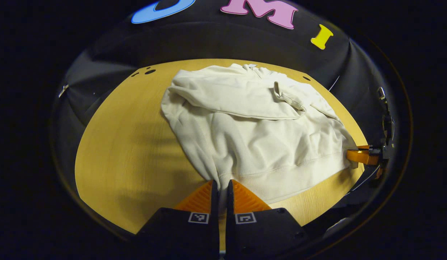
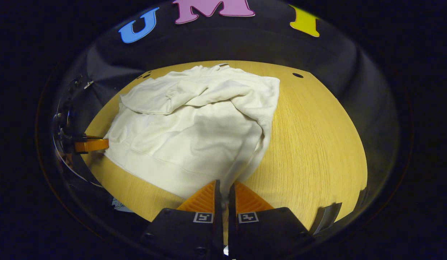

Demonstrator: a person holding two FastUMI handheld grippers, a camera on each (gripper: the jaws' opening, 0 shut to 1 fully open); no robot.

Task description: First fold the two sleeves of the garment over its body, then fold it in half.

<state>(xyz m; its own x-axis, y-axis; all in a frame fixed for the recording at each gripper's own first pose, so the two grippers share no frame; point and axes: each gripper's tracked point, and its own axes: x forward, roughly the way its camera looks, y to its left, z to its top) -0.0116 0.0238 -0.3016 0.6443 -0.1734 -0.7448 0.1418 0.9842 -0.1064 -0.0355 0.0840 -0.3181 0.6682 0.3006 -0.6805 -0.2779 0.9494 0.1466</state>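
Your left gripper [image 1: 220, 187] is clamped on the hem corner of the cream garment [image 1: 252, 126] — your right gripper [image 2: 223, 187] pinches the opposite corner. It lies ahead on the wooden table [image 1: 129, 151], both sleeves folded across its body.

A light wooden table [image 1: 129, 151] — small holes near its far edge — backed by black cloth wall [image 1: 216, 39].

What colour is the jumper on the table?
The jumper is cream white all over, with no pattern. It shows best in the left gripper view.
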